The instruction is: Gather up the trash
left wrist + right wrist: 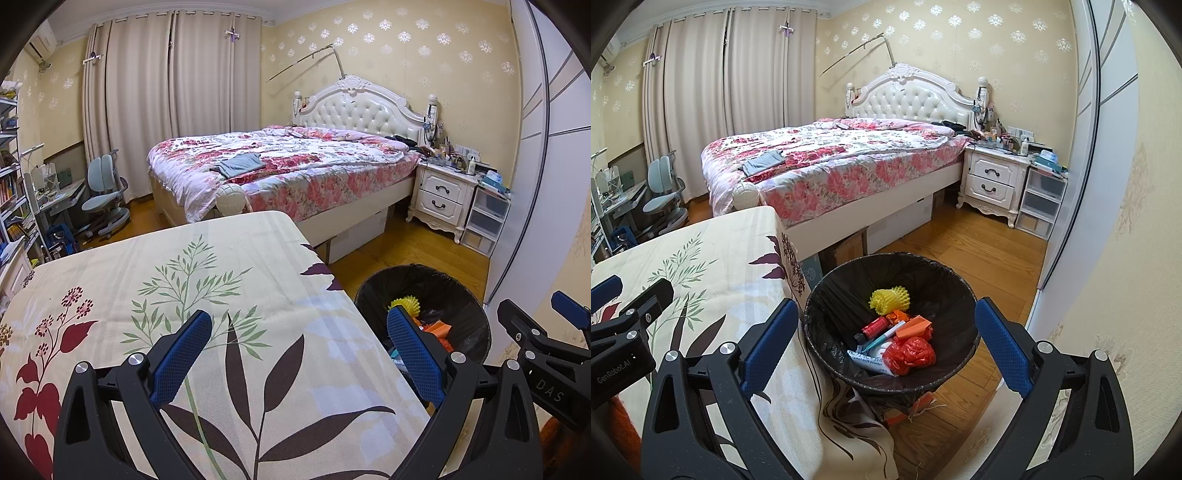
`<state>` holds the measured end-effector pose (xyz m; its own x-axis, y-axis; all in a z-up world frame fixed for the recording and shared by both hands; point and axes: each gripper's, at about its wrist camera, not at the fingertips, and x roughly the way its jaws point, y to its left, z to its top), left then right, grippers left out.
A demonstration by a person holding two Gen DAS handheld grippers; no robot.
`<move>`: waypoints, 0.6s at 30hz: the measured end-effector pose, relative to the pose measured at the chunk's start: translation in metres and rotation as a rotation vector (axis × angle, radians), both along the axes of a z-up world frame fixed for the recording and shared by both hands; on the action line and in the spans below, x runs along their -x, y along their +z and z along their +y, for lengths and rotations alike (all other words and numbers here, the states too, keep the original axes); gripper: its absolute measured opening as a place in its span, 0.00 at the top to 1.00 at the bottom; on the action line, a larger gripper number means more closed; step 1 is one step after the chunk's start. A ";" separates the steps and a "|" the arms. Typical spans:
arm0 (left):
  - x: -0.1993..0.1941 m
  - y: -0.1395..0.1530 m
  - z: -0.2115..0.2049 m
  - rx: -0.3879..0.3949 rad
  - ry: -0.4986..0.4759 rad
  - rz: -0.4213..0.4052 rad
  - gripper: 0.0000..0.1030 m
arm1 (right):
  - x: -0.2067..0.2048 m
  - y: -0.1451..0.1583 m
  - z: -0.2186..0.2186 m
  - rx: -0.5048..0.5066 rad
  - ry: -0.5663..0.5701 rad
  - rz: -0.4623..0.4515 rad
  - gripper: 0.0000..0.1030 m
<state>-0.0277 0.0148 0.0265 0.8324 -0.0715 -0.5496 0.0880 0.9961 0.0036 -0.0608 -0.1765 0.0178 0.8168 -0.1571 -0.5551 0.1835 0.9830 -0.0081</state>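
**Both grippers empty, trash in the bin**

Your right gripper [886, 343] hangs over the bin [827, 295], jaws spread wide, nothing between the dimpled blue pads [1004, 350]. Your left gripper [299, 354] gapes equally empty above the leaf-print cloth [207, 280]. Inside the round, black-lined bin lie a knobbly yellow foam net [889, 299], a crumpled red bag [910, 354], a red tube [871, 328], a pen [884, 335] and a white packet [866, 360].
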 end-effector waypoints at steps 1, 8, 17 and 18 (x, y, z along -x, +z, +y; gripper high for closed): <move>0.000 0.000 0.000 0.000 0.000 0.001 0.07 | 0.000 0.000 0.000 0.001 0.000 0.000 0.09; 0.002 0.002 -0.001 0.003 -0.001 -0.001 0.07 | 0.000 0.000 0.000 0.000 -0.001 0.001 0.09; 0.002 0.002 -0.001 0.004 -0.001 -0.004 0.07 | 0.000 0.000 0.000 0.001 -0.001 0.001 0.09; 0.002 0.002 -0.001 0.003 0.000 -0.004 0.07 | 0.000 0.000 0.000 0.001 -0.001 0.002 0.09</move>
